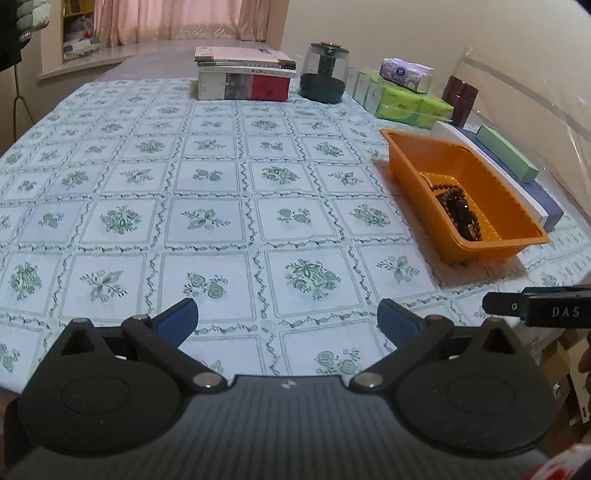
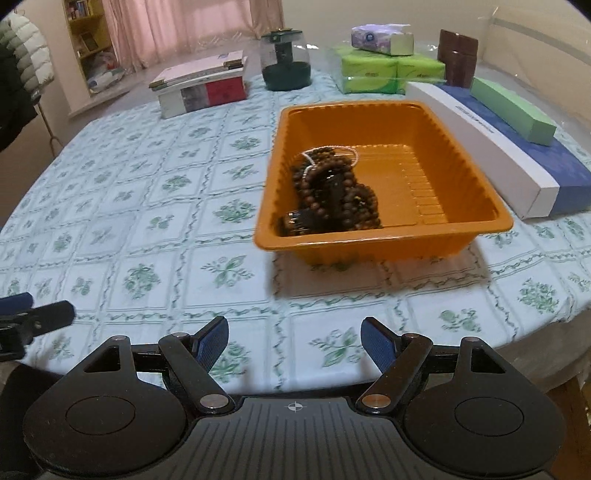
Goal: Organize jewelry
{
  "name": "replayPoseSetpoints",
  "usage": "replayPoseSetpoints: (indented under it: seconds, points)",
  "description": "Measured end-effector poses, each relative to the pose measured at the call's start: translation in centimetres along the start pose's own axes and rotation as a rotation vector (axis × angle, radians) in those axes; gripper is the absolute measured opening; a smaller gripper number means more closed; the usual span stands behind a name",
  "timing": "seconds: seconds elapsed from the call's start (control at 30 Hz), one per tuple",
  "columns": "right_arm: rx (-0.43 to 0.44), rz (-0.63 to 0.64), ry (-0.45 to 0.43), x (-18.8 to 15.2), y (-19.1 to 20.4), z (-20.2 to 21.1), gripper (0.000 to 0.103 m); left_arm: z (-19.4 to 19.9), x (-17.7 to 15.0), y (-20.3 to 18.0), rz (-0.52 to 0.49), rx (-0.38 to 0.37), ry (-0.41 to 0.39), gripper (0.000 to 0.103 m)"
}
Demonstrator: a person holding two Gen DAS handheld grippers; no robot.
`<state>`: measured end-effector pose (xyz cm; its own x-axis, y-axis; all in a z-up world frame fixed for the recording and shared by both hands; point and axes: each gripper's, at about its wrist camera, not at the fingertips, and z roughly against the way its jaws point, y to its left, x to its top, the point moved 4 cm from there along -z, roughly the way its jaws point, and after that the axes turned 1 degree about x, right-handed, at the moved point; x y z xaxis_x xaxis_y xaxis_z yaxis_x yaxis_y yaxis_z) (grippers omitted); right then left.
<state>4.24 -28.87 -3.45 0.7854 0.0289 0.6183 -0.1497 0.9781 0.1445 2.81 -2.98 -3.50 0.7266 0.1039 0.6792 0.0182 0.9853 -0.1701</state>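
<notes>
Both the left claw (image 1: 288, 323) and right claw (image 2: 293, 341) gape empty, beads (image 2: 334, 195) lying ahead in the orange tray (image 2: 384, 242).

Wall: plain cream, at 1 o'clock.
Window: pink curtains (image 1: 177, 18) at 12 o'clock.
Shelf: yellow bookcase (image 2: 83, 33) at 11 o'clock.

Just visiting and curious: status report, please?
Left gripper and right gripper open, empty. Bead bracelets piled in orange tray. Nothing in the way.
</notes>
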Motion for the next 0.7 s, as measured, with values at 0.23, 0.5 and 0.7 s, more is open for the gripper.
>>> replayPoseSetpoints:
  seconds: [0.23,0.5,0.7]
  points:
    - [-0.007,0.037,-0.003,0.6,1.4,0.3,0.078,-1.0,-0.3,-0.3,0.049,0.0,0.055,0.102]
    - [0.015,0.04,0.006,0.5,2.2,0.0,0.078,-1.1,-0.1,-0.7,0.04,0.017,0.055,0.102]
    - [0.017,0.032,0.003,0.5,2.2,0.0,0.078,-1.2,-0.2,-0.9,0.025,0.024,0.057,0.102]
